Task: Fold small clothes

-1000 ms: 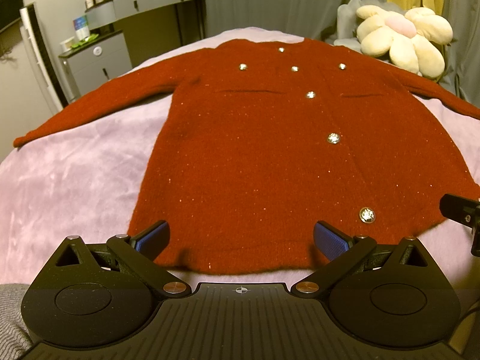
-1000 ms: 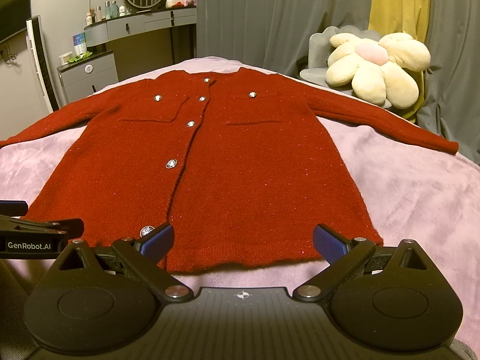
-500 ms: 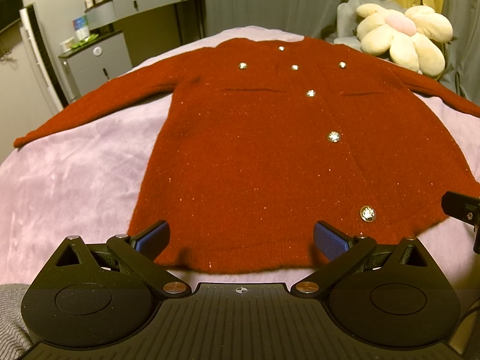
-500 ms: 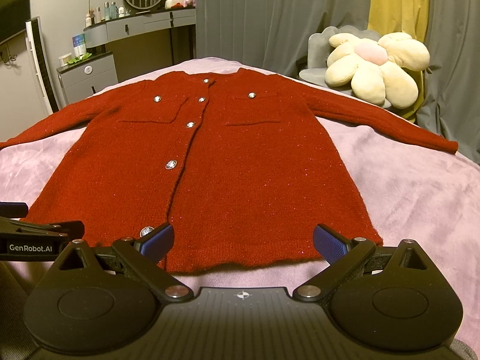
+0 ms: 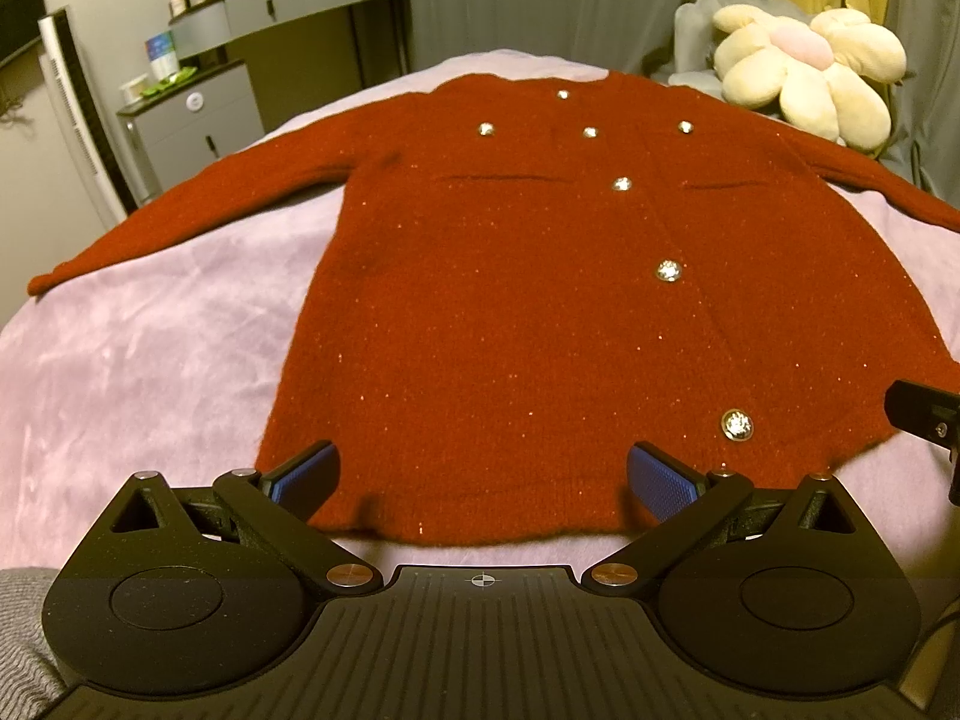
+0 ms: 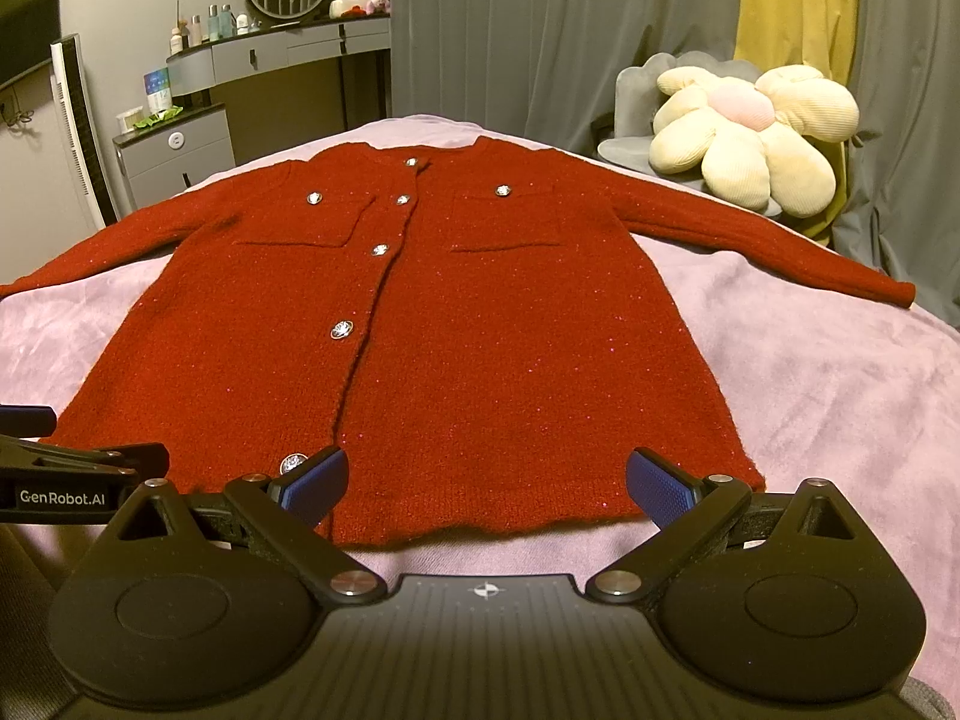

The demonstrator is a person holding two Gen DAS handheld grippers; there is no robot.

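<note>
A small red knitted cardigan (image 5: 540, 312) with silver buttons lies flat and face up on a pink blanket (image 5: 150, 348), sleeves spread out to both sides, hem toward me. It also shows in the right wrist view (image 6: 480, 348). My left gripper (image 5: 483, 480) is open and empty, its blue pads just above the left part of the hem. My right gripper (image 6: 486, 483) is open and empty above the right part of the hem. The right gripper's tip (image 5: 924, 414) shows at the left wrist view's right edge; the left gripper (image 6: 72, 474) shows at the right wrist view's left edge.
A cream flower-shaped plush (image 6: 750, 138) sits on a grey chair beyond the bed's far right corner. A grey dresser (image 6: 180, 144) with bottles and a round mirror stands at the far left. Grey and yellow curtains hang behind. The pink blanket (image 6: 840, 390) lies bare on both sides of the cardigan.
Both grippers have edged very slightly forward toward the hem. The cardigan has not moved and both grippers stay open.
</note>
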